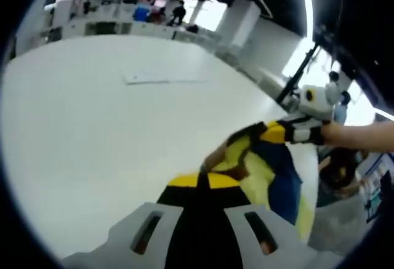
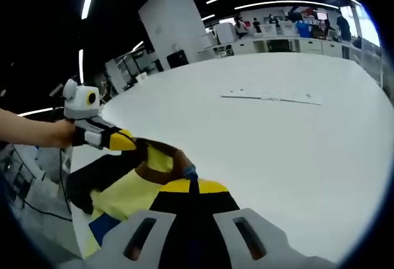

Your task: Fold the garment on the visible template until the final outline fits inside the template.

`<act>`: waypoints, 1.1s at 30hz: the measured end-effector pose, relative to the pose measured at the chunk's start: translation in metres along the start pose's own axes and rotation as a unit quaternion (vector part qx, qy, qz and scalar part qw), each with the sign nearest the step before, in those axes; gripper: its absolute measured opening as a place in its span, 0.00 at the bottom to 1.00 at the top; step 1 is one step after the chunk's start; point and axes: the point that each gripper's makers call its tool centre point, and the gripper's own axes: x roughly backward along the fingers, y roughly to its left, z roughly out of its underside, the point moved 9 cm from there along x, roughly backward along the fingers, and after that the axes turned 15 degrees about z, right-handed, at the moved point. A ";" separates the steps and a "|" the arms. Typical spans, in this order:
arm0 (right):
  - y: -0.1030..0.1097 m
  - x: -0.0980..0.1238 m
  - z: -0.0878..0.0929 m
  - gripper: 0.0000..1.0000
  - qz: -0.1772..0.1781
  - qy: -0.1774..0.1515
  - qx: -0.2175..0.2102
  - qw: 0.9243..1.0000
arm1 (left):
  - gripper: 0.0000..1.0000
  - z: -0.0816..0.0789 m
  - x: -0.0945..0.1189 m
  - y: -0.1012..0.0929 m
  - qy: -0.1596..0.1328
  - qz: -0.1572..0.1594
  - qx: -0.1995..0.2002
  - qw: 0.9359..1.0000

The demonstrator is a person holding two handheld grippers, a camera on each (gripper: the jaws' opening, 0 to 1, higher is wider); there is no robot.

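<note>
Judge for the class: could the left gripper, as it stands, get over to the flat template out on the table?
Probably yes, though not freely: bare table lies between the left gripper and the template, but its jaws are shut on the garment, which would drag along.

garment [image 1: 271, 170] between both claws | template [image 1: 161, 77] beyond, on table [image 1: 92, 146]

The garment [image 1: 271, 173] — yellow with navy and brown parts — hangs bunched and stretched over the near edge of the white table [image 1: 92, 127]. The template [image 1: 161, 76] lies flat, pale, well apart — farther across the table.
</note>
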 end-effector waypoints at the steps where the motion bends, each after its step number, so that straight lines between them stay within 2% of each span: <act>1: 0.001 0.005 -0.003 0.01 -0.001 -0.008 -0.001 1.000 | 0.00 -0.002 0.004 -0.003 -0.007 0.002 -0.005 1.000; 4: 0.007 0.023 -0.016 0.01 0.000 -0.041 -0.017 0.999 | 0.00 -0.010 0.017 -0.014 -0.030 0.002 -0.019 0.999; 6: 0.013 0.031 -0.021 0.01 -0.005 -0.051 -0.027 0.998 | 0.00 -0.014 0.027 -0.022 -0.044 0.003 -0.023 0.999; 14: 0.039 0.062 -0.043 0.01 -0.011 -0.085 0.007 0.996 | 0.00 -0.023 0.055 -0.049 -0.094 -0.004 -0.031 0.995; 19: 0.050 0.075 -0.052 0.01 -0.017 -0.099 0.021 0.995 | 0.00 -0.028 0.069 -0.063 -0.116 -0.006 -0.034 0.993; 33: 0.076 0.115 -0.079 0.01 -0.024 -0.147 0.026 0.988 | 0.00 -0.045 0.106 -0.102 -0.168 -0.004 -0.071 0.983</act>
